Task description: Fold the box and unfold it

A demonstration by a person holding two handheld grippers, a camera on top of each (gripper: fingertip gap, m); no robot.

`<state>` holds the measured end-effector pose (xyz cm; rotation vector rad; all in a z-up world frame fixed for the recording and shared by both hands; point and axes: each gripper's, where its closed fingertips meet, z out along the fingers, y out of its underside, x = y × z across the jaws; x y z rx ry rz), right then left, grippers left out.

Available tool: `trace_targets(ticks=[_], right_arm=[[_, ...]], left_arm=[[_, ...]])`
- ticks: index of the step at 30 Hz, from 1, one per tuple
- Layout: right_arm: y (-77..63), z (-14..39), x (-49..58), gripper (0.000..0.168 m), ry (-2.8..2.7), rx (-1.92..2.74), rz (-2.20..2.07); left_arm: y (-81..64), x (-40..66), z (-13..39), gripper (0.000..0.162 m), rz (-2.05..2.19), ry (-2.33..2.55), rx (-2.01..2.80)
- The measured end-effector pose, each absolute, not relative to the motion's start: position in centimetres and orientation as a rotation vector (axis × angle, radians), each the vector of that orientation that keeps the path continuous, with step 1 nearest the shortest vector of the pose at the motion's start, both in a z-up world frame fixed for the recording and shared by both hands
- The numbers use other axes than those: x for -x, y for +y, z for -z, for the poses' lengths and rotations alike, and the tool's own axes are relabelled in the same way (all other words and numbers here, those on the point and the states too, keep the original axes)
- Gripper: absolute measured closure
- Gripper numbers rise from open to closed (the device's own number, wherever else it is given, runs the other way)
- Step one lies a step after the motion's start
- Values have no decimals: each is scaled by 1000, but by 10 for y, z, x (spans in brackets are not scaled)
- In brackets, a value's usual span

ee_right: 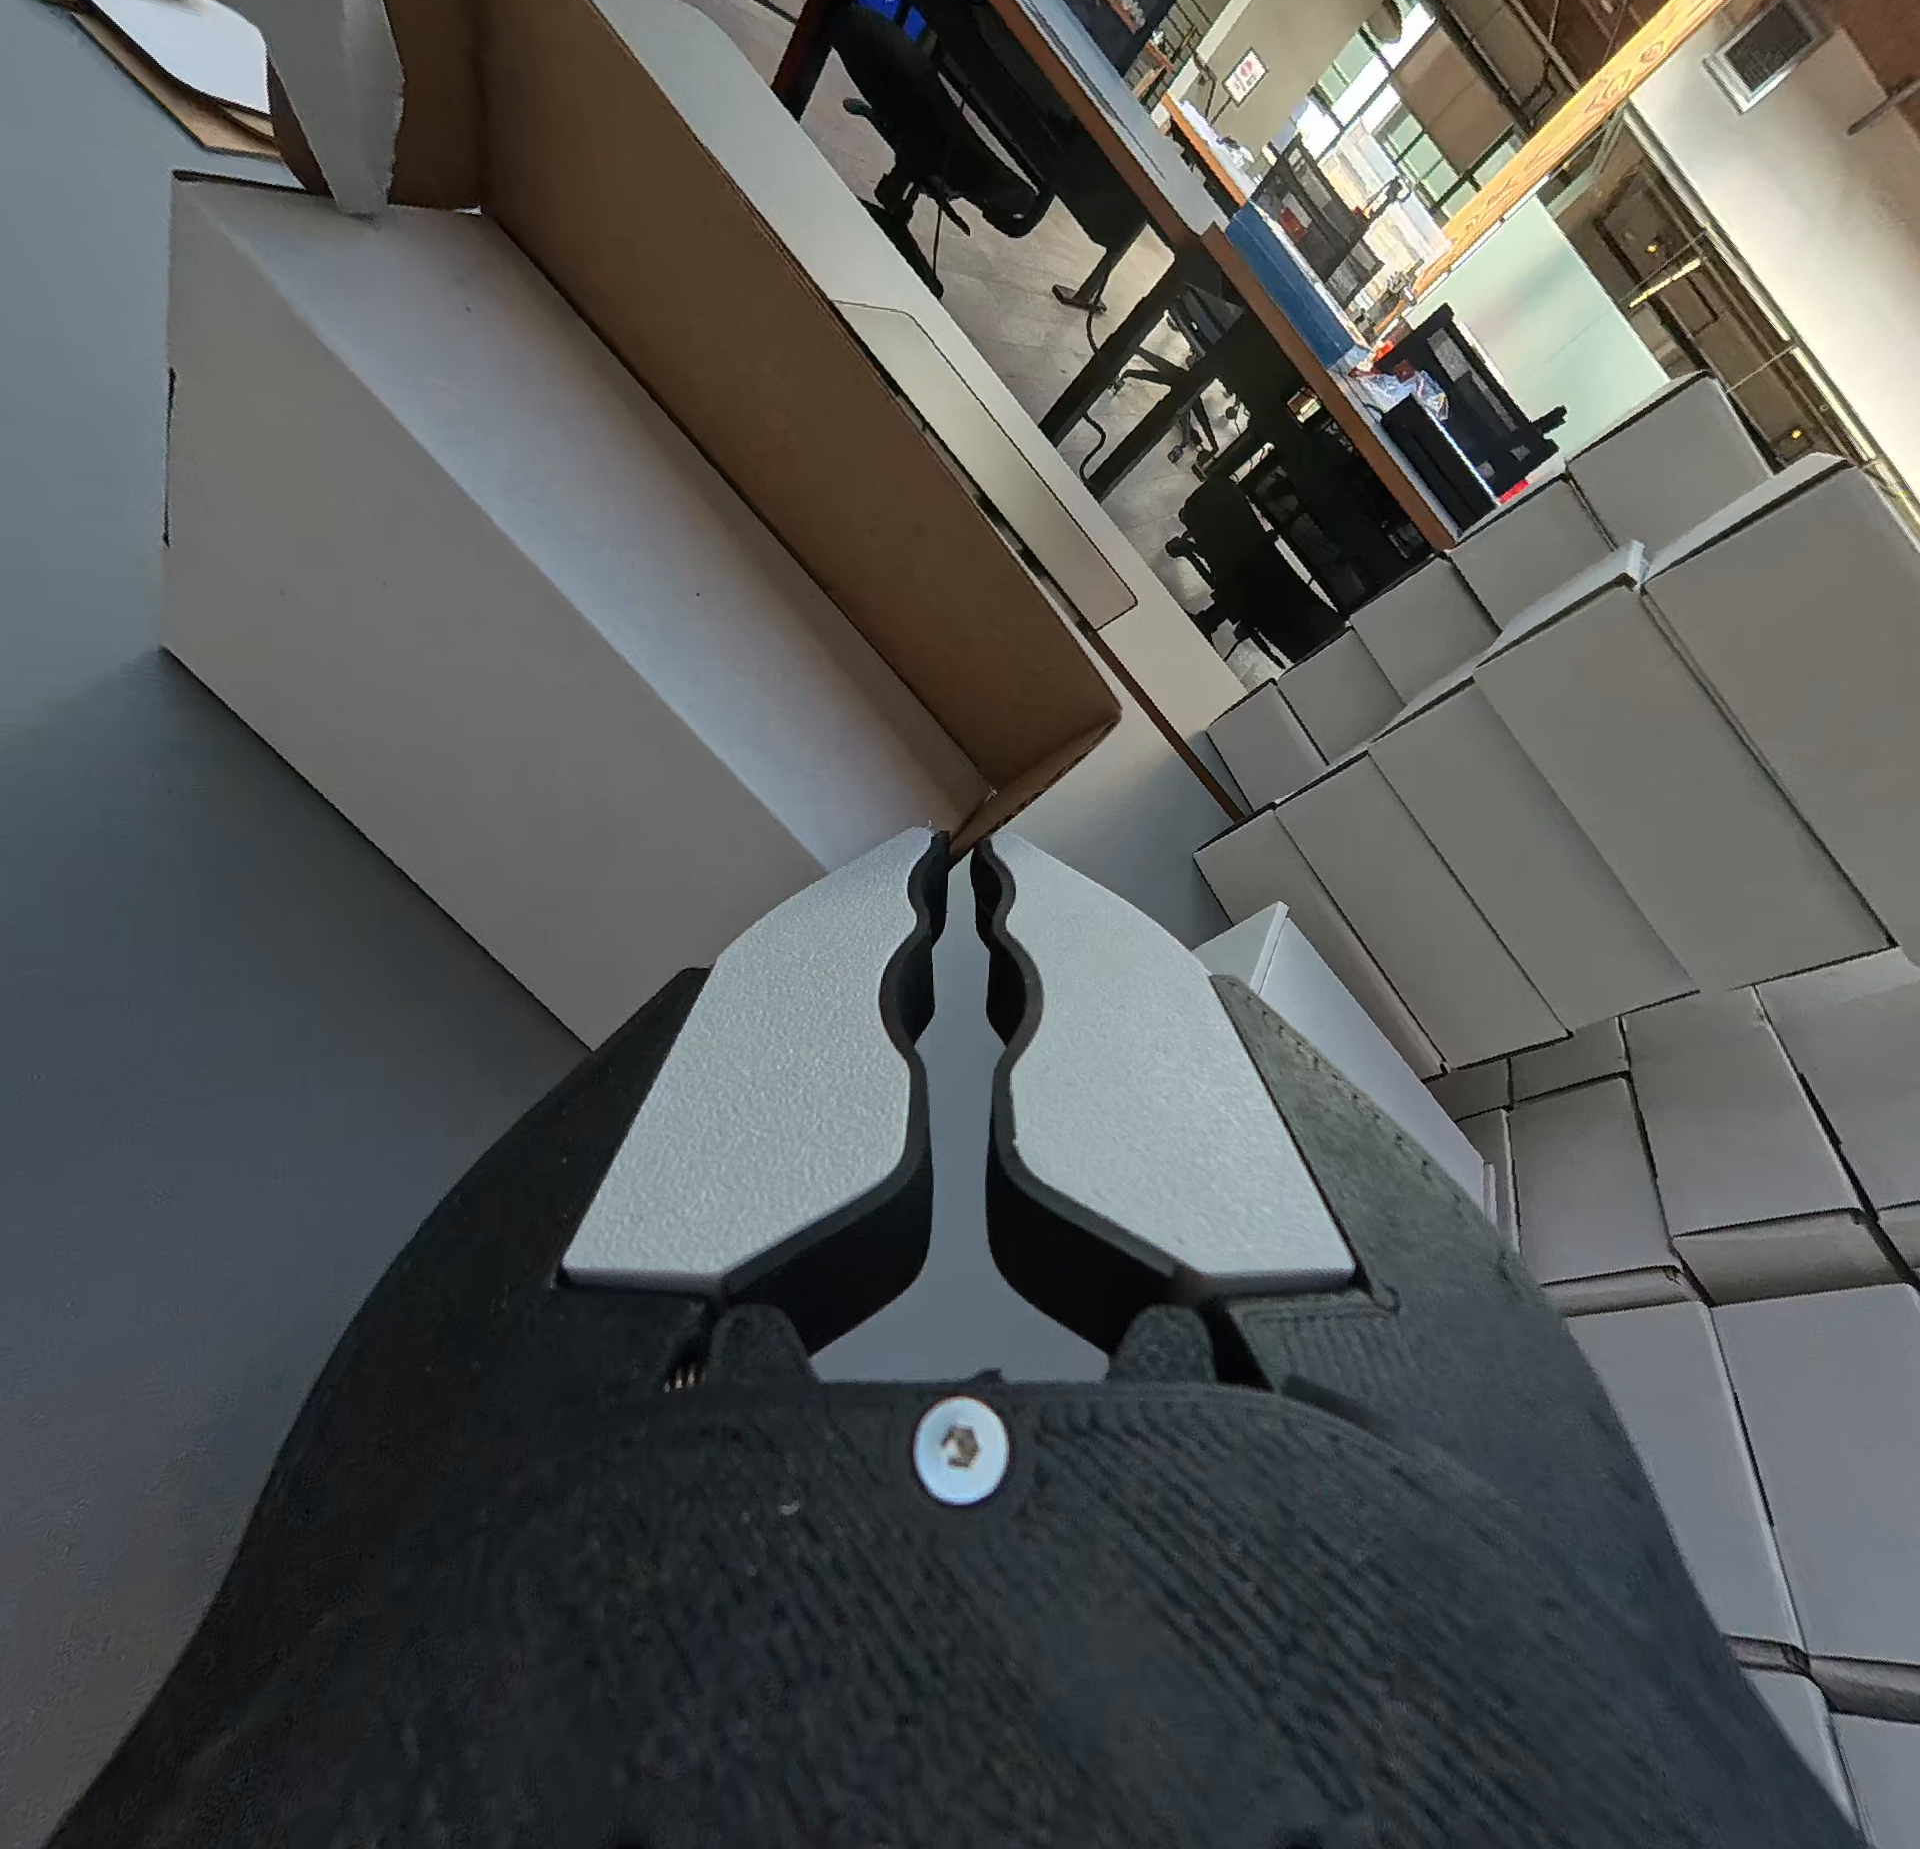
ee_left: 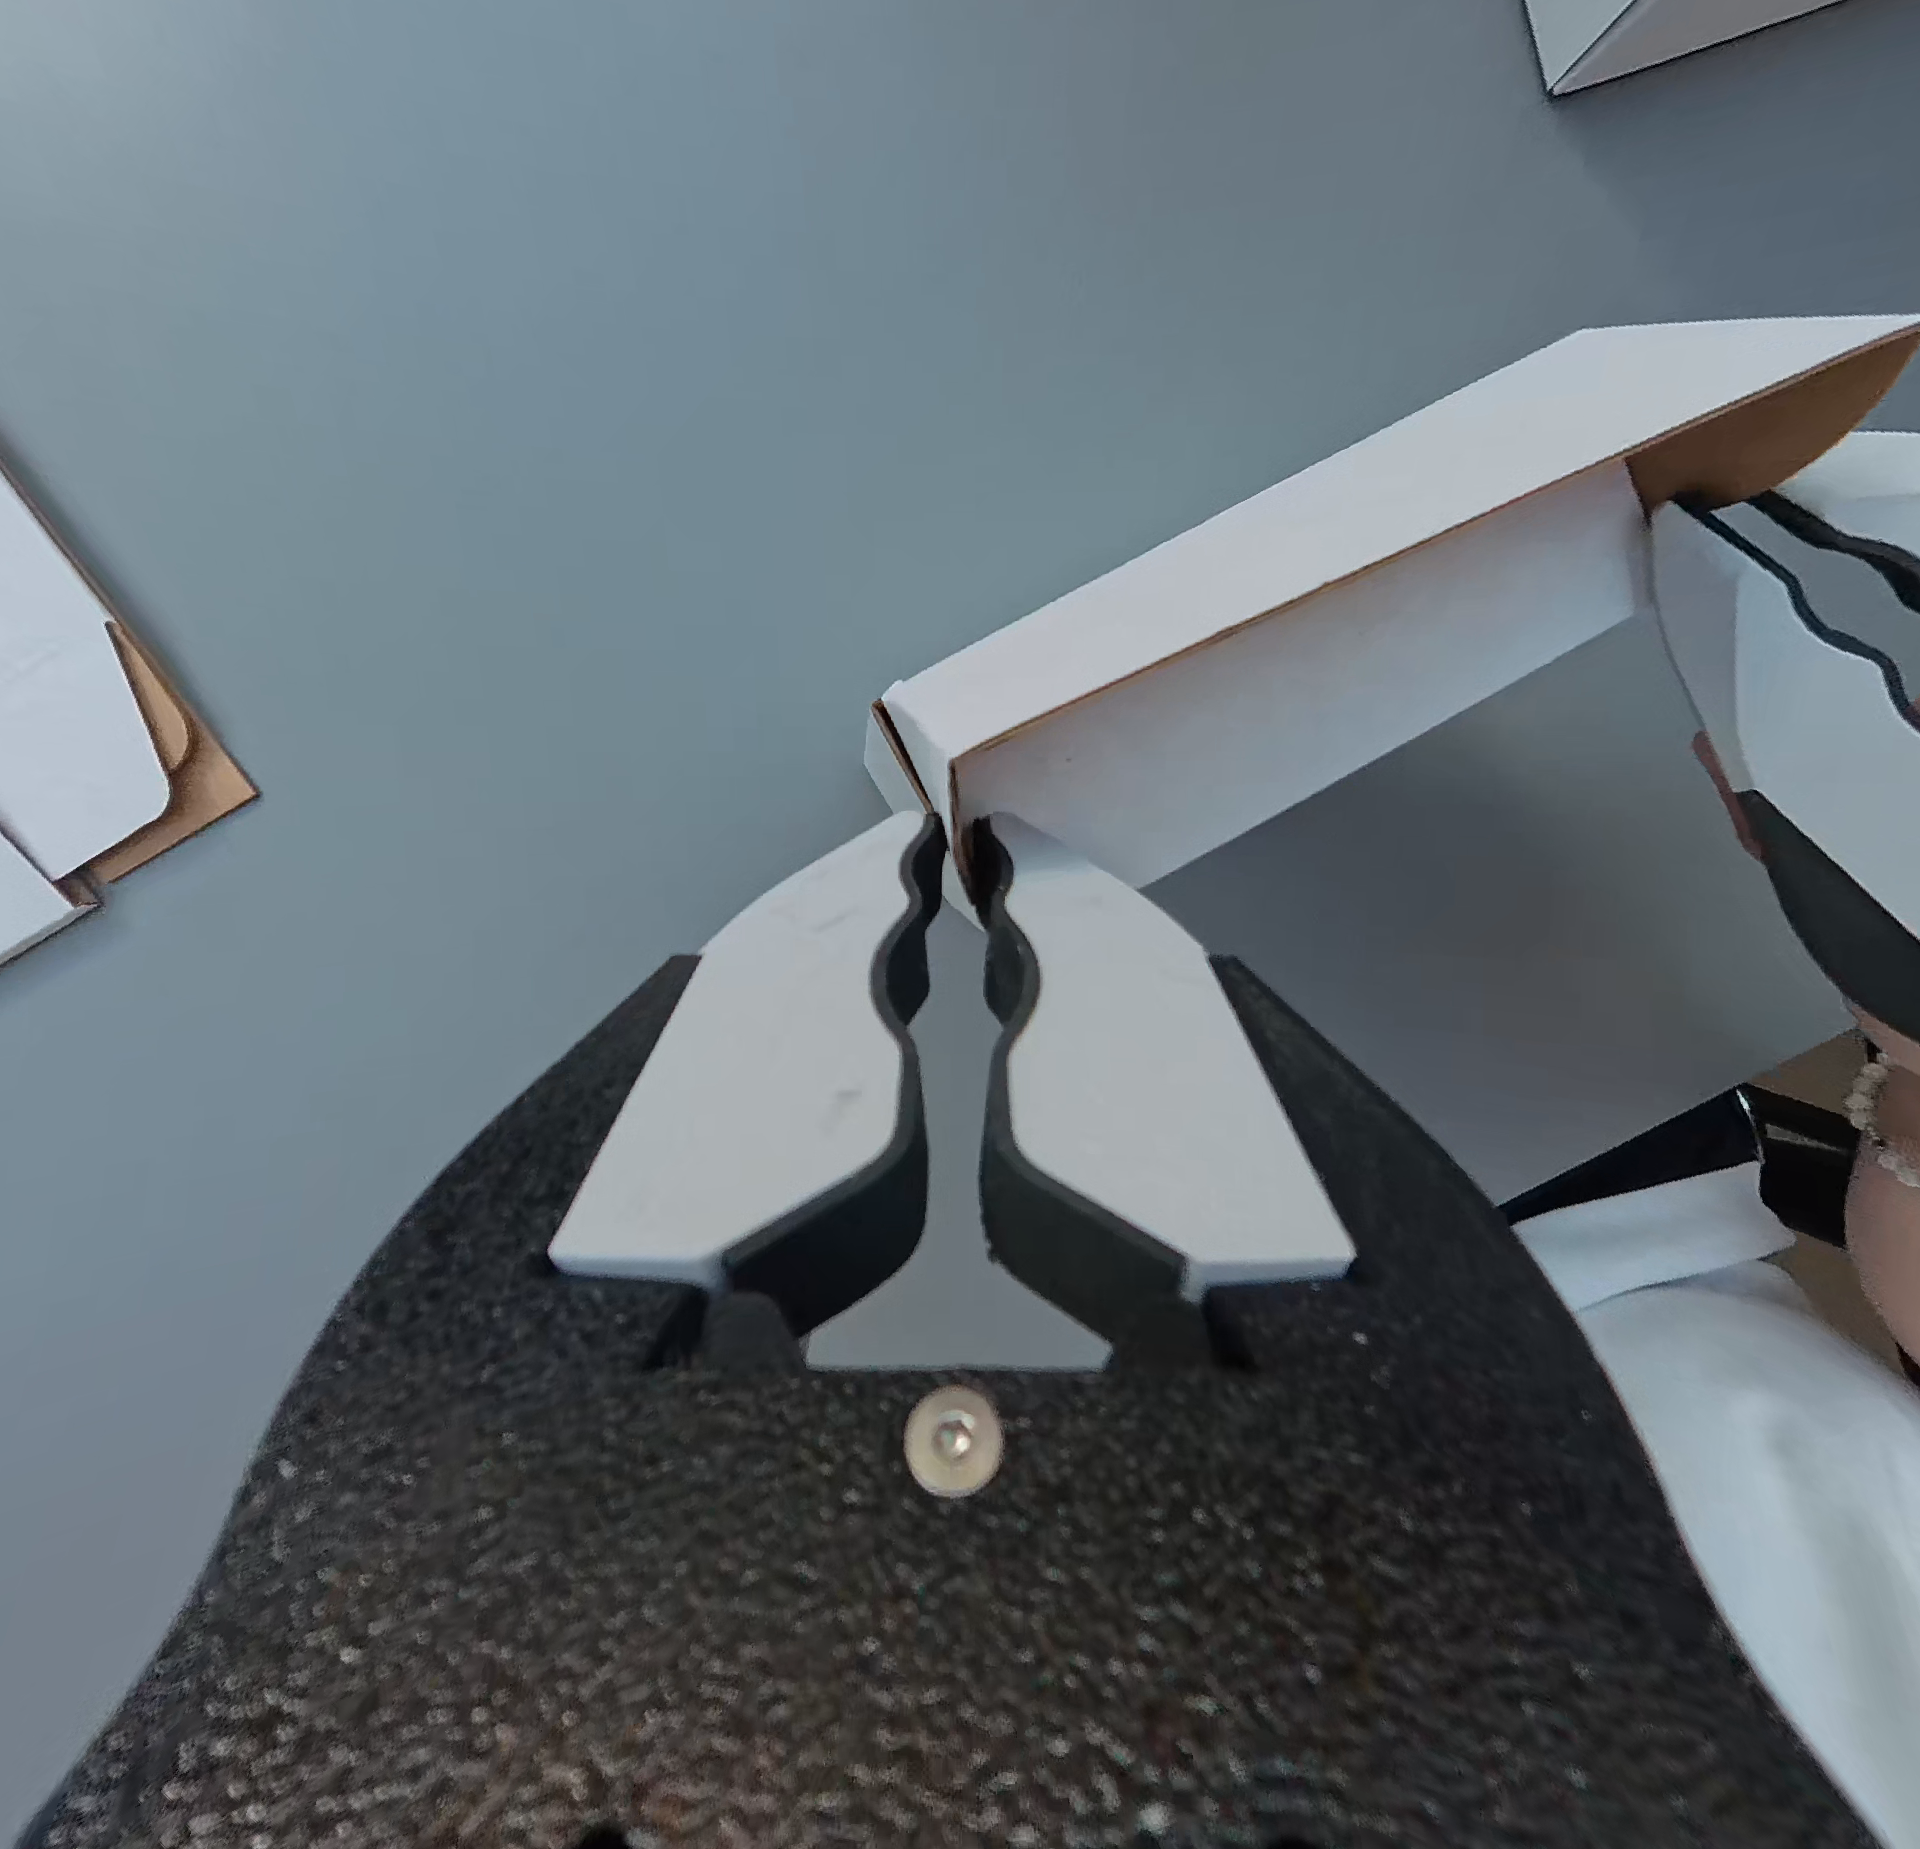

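A white cardboard box (ee_left: 1299, 594) with a brown inside is held over the grey table (ee_left: 520, 345). My left gripper (ee_left: 961, 843) is shut on the edge of its near end wall. My right gripper (ee_left: 1829, 604) shows at the right edge of the left wrist view, pinching the box's far end. In the right wrist view my right gripper (ee_right: 960, 852) is shut on the corner of the box's (ee_right: 468, 552) side wall, where the brown inner face (ee_right: 748, 428) meets the white outside. The box's top is open.
Flat white and brown box blanks (ee_left: 94, 739) lie at the table's left. Another white box (ee_left: 1714, 2) sits at the far right. Several folded white boxes (ee_right: 1610, 864) are stacked to my right. Desks and chairs (ee_right: 1039, 137) stand beyond the table.
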<state>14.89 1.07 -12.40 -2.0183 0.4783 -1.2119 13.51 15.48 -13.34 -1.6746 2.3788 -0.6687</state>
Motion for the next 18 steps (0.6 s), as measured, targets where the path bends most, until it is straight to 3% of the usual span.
trace_targets(ticks=[1, 18], right_arm=[[11, 124, -148, 164, 480, 2021, 1232], [29, 122, -130, 164, 447, 2121, 1513]], left_arm=[[155, -136, 133, 158, 657, 2374, 1696], [169, -146, 133, 162, 525, 2343, 1998]])
